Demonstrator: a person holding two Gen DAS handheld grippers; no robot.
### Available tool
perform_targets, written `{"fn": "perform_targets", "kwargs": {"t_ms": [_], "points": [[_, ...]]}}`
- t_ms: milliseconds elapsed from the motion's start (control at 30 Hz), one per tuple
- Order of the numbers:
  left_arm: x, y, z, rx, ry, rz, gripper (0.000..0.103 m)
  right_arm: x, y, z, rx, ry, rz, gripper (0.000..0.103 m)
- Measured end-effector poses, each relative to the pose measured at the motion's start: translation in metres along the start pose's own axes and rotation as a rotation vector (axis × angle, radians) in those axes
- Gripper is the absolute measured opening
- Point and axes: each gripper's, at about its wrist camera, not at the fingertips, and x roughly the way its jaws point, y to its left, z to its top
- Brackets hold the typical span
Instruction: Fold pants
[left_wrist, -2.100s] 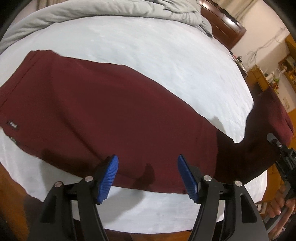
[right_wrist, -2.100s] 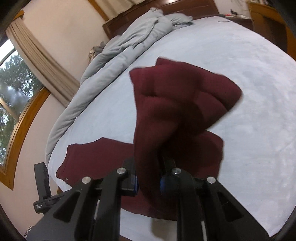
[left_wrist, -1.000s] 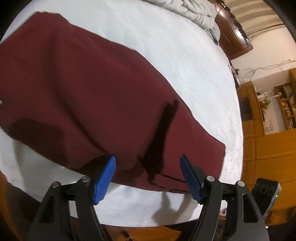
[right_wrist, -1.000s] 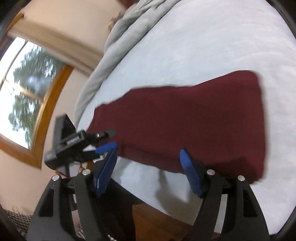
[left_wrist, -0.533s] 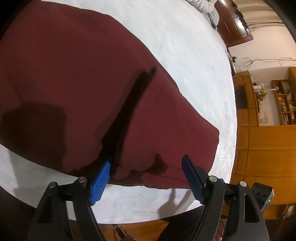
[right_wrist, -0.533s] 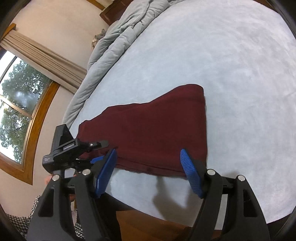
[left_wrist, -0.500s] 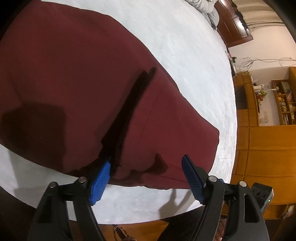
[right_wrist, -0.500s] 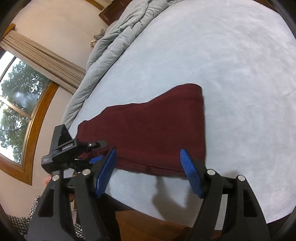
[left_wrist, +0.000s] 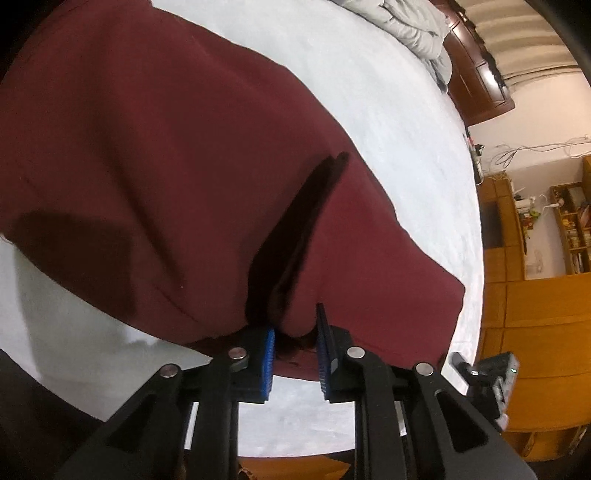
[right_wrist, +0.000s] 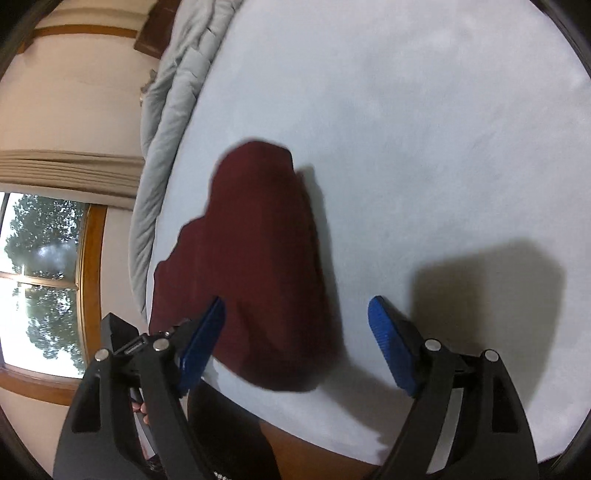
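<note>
Dark red pants (left_wrist: 166, 147) lie folded lengthwise on the white bed sheet (left_wrist: 369, 92). My left gripper (left_wrist: 293, 332) is at their near edge, its jaws closing, and the blue pads pinch a bunched ridge of cloth that runs away as a dark crease. In the right wrist view the pants (right_wrist: 258, 240) stretch away from the bed's near edge. My right gripper (right_wrist: 297, 306) hovers over their near end with its jaws opening; the pads touch nothing. The left gripper's body (right_wrist: 125, 343) shows at the lower left there, and the right gripper's body (left_wrist: 491, 373) at the lower right of the left wrist view.
A grey duvet (right_wrist: 173, 92) is bunched along the far side of the bed, by a dark wooden headboard (left_wrist: 476, 74). A window (right_wrist: 40, 277) with a wooden frame is on the left. Wooden shelves and cabinets (left_wrist: 535, 277) stand beyond the bed's right edge.
The left jaws have come together on the pants' near edge, pulling the cloth into a ridge. The right gripper has rolled and dropped toward the bed's edge, jaws slightly wider.
</note>
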Motion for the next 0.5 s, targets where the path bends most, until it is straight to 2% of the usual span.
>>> {"fn": "perform_targets", "kwargs": {"t_ms": [33,67,100,167,267,333,400,467,500], "points": [[-0.001,-0.004,0.0,0.02,-0.01,0.011,0.019,0.009,-0.001,0.001,-0.001,0.023,0.039,0.079],[-0.001,-0.007,0.0,0.032,-0.015,0.018,0.019,0.013,0.0,0.001,0.001,0.032,0.062,0.064],[-0.002,-0.01,0.0,0.043,-0.02,0.022,0.019,0.019,0.001,0.0,0.004,0.055,0.102,0.04],[-0.007,-0.015,0.001,0.062,-0.036,0.029,0.019,0.018,0.006,0.0,-0.013,0.064,0.112,0.028],[-0.014,-0.023,0.001,0.097,-0.053,0.021,0.019,-0.005,0.034,-0.001,-0.098,0.049,0.171,0.024],[-0.012,-0.027,-0.001,0.123,-0.052,0.038,0.019,-0.017,0.053,-0.005,-0.164,0.025,0.148,0.024],[-0.004,-0.023,-0.003,0.124,-0.042,0.065,0.02,-0.012,0.05,-0.007,-0.155,0.036,0.085,0.024],[0.01,-0.012,-0.004,0.091,-0.022,0.079,0.023,0.012,0.026,-0.007,-0.117,0.077,-0.066,0.025],[0.013,-0.009,-0.005,0.083,-0.02,0.072,0.024,0.02,0.016,-0.008,-0.084,0.093,-0.089,0.026]]}}
